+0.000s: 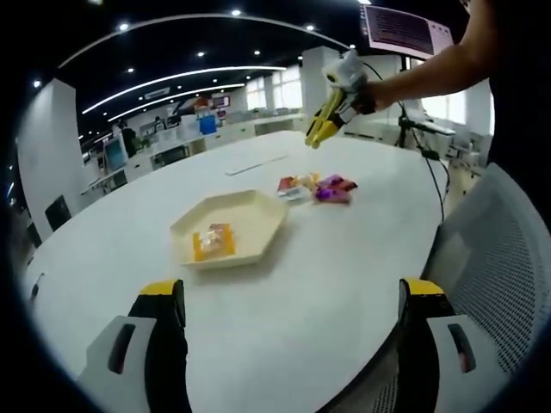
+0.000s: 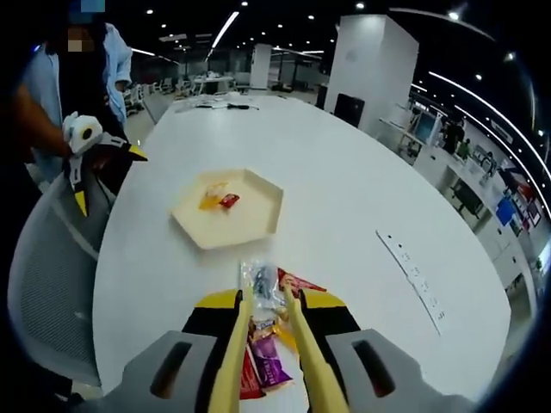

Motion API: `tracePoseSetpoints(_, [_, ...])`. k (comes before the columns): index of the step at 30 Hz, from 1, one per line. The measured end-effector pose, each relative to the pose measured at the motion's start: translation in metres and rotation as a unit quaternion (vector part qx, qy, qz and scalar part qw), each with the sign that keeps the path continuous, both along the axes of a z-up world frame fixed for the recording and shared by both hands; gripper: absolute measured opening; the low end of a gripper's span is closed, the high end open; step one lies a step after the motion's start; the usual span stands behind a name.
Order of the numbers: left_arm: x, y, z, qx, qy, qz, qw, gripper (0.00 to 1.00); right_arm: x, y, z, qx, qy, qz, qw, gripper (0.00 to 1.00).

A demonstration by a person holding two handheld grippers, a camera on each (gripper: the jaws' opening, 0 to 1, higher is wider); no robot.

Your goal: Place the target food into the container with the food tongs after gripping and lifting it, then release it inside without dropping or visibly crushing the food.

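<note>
A cream hexagonal tray [image 1: 258,206] sits mid-table and holds an orange snack packet [image 1: 213,242]. Beyond it lies a small pile of snack packets [image 1: 316,188], purple, red and clear. My right gripper [image 1: 346,84] hangs above that pile, shut on yellow food tongs [image 1: 323,126] that point down at it. In the right gripper view the tongs [image 2: 297,340] stand slightly apart over the packets [image 2: 259,280], with nothing pinched between their tips. My left gripper [image 1: 293,297] is wide open over the near table edge, short of the tray [image 2: 254,219].
The large white oval table [image 1: 284,327] has a grey mesh chair [image 1: 495,249] at its right edge. A flush power strip [image 2: 413,275] lies in the tabletop. A person holds the left gripper [image 2: 90,151] beside the chair [image 2: 47,284]. Desks and monitors stand far behind.
</note>
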State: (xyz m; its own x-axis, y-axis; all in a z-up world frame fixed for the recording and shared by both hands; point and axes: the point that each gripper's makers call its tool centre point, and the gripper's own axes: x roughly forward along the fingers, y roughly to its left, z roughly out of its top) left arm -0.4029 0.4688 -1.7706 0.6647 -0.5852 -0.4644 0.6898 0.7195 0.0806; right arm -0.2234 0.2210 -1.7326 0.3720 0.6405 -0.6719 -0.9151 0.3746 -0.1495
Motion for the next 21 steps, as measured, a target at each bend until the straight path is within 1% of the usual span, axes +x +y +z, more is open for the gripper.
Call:
tracePoseSetpoints(5, [0.000,0.000,-0.002,0.004,0.003,-0.001,1.0000,0.99,0.000,-0.002,-0.016,-0.005,0.008,0.002,1.0000,0.25])
tracePoseSetpoints(7, [0.000,0.000,-0.002,0.005,0.003,0.000,1.0000,0.99,0.000,-0.003,-0.026,-0.013,0.008,0.006,0.9999,0.25])
tracePoseSetpoints(12, [0.000,-0.001,-0.003,0.008,0.007,-0.001,0.9999,0.99,0.003,-0.004,-0.046,-0.012,0.024,0.000,0.9996,0.25])
tracePoseSetpoints(13, [0.000,-0.001,-0.004,0.008,0.007,-0.001,0.9999,0.99,0.003,-0.006,-0.052,-0.020,0.026,0.002,0.9995,0.25])
tracePoseSetpoints(15, [0.000,0.000,-0.003,0.008,0.008,0.000,0.9999,0.99,0.002,-0.006,-0.059,-0.020,0.034,-0.001,0.9992,0.25])
tracePoseSetpoints(19, [0.000,-0.001,-0.004,0.007,0.010,-0.001,0.9999,0.99,0.001,-0.004,-0.066,-0.021,0.040,0.000,0.9990,0.25])
tracePoseSetpoints(21, [0.000,-0.001,-0.005,0.008,0.012,-0.001,0.9999,0.99,0.002,-0.003,-0.072,-0.028,0.040,0.004,0.9988,0.25])
